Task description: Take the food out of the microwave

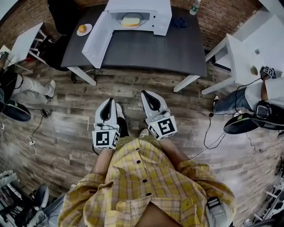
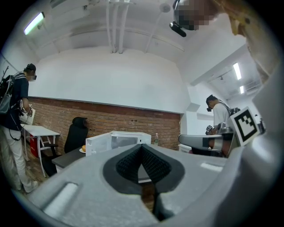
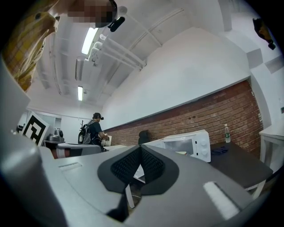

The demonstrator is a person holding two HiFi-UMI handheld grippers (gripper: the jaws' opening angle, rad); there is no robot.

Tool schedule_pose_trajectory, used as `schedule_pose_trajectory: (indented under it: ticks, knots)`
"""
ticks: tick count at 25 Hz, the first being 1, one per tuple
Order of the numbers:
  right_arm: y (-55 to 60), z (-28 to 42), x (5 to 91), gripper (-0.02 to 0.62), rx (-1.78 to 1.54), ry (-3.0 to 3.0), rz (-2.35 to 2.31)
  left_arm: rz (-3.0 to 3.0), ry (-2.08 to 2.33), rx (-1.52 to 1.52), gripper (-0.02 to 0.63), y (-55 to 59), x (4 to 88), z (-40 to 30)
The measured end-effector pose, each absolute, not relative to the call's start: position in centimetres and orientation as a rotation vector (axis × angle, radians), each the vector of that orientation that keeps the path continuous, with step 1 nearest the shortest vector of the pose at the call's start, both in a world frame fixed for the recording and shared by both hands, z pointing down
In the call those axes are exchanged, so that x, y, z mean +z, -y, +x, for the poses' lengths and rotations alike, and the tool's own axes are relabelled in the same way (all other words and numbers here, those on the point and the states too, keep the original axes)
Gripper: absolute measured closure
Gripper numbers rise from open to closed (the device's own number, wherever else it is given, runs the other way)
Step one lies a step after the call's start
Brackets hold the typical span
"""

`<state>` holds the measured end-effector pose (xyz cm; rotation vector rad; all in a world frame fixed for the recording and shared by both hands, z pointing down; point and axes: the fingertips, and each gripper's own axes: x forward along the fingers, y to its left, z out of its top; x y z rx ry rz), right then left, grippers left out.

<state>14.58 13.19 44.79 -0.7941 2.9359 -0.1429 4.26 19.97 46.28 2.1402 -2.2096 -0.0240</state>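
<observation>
A white microwave stands at the far side of a dark table, its door swung open to the left. Inside lies pale food on a plate. Both grippers hover over the wooden floor, well short of the table and pointing toward it. My left gripper is shut with nothing in it, and my right gripper beside it is also shut and empty. The left gripper view shows the pads meeting, with the microwave far ahead. In the right gripper view the microwave sits beyond the closed pads.
An orange on a small plate sits on the table's left end, with a blue cloth and a bottle at the right. White tables flank both sides. People sit at the left and right, and cables trail over the floor.
</observation>
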Motion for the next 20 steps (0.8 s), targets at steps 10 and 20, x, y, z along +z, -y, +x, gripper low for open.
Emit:
schedule_pose_trajectory:
  ticks: [10,20]
  knots:
    - [-6.8,9.7,45.0,0.591,-0.104,-2.937,-0.877,2.204,2.145,-0.073,0.606,-12.8,46.6,-0.7]
    - [0.9,2.6,44.2,0.591,-0.097,-2.928,-0.974,2.289,2.052,-0.087,0.606,-4.0,45.6,-7.3]
